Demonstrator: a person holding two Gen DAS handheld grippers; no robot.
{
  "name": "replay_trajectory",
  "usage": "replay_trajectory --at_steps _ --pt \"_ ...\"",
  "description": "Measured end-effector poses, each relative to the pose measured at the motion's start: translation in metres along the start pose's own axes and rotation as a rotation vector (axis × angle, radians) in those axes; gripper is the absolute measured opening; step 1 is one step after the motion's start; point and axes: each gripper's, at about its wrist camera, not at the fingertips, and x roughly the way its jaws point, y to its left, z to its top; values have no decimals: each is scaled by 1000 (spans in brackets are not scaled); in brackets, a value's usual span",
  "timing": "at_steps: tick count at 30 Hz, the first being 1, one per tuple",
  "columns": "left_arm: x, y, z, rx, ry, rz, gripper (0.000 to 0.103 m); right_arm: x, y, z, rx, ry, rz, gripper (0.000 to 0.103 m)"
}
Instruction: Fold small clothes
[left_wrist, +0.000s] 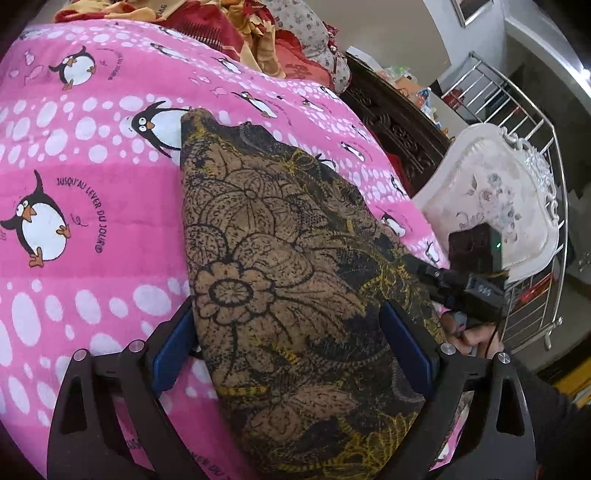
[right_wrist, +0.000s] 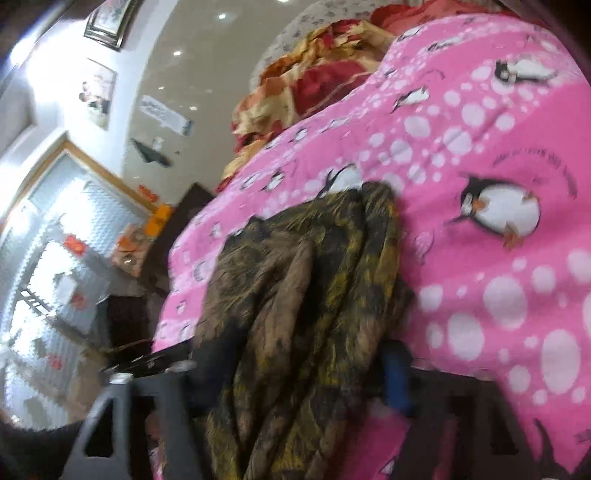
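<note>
Garment (left_wrist: 288, 280) sits between the spread pads of your left claw (left_wrist: 295, 354), which flanks the cloth without pinching it. Your right claw (right_wrist: 306, 373) straddles bunched folds; blur hides whether it grips. Keep the cloth flat on the pink penguin blanket (left_wrist: 74, 184) of the bed. Align edges before creasing.

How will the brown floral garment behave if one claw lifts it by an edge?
Probably floppy: the brown floral garment bunches into soft folds in the right wrist view, so it should drape and sag. Likely light, since it lies thin on the pink penguin blanket. It may drag rather than slide, as both fabrics look matte.
</note>
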Motion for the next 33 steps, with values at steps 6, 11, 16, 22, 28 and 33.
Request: replay_trajectory --at_steps 6,11,16,22,28,33 --pt "-1 5 3 -44 3 -3 95 4 9 3 -77 23 -65 42" --pt "-2 6 5 -66 -7 8 95 5 7 6 -54 28 -53 43" --pt "1 2 4 -40 -13 34 95 6 5 5 -40 30 -43 51" --pt "-1 10 4 -77 -45 121 28 14 10 5 -72 51 -70 33" --pt "-23 -12 3 -15 -136 165 17 5 30 8 -88 16 -73 24" --pt "-60 -7 15 1 -180 161 17 8 63 17 -105 2 -37 24"
